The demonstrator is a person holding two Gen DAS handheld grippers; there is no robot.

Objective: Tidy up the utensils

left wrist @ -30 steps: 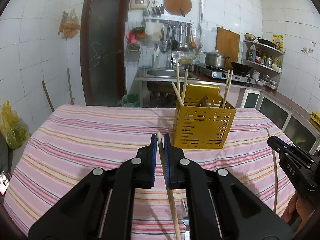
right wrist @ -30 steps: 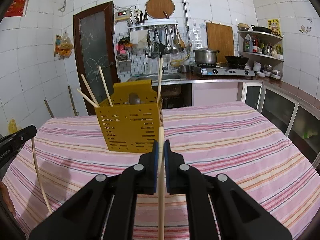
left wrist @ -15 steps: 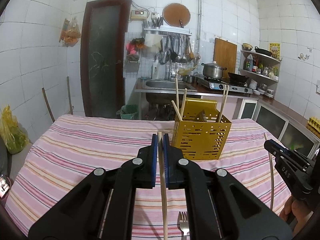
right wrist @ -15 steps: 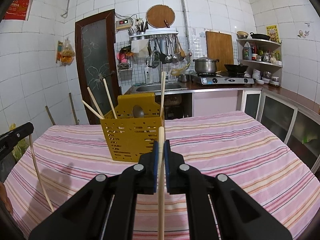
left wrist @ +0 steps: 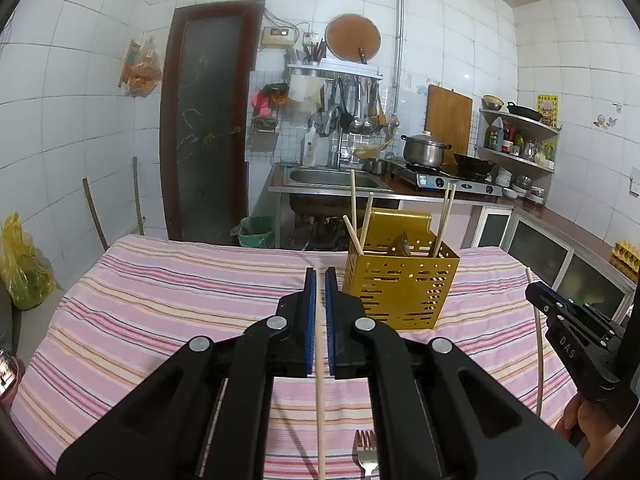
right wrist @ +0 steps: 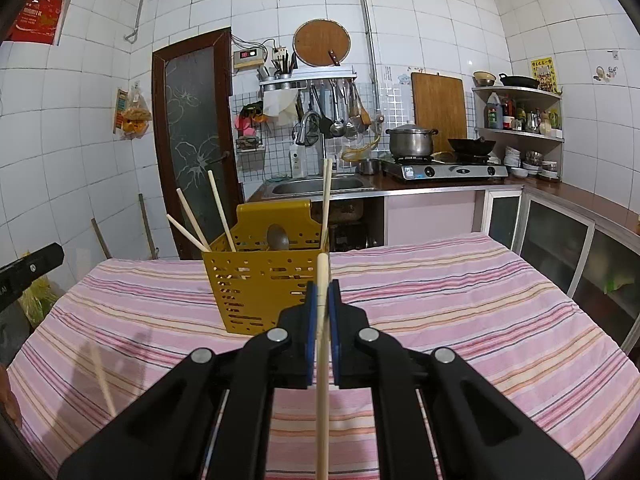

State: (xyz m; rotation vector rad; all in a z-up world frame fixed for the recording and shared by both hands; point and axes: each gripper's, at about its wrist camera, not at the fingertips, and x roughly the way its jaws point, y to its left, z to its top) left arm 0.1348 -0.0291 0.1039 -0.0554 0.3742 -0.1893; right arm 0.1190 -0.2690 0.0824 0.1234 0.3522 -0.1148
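The left tongs (left wrist: 320,280) are clenched on a chopstick (left wrist: 320,400); the right tongs (right wrist: 322,292) are clenched on another chopstick (right wrist: 322,360). At 1 o'clock of the left tongs, on the striped table (left wrist: 160,300), a yellow caddy (left wrist: 400,292) holds chopsticks and a spoon. A fork (left wrist: 365,450) lies at 6 o'clock.

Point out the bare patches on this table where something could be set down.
Free: striped cloth left of the caddy, and the wide stretch on its other side toward the cabinets. Crowded: the near edge by the fork, under both held chopsticks.
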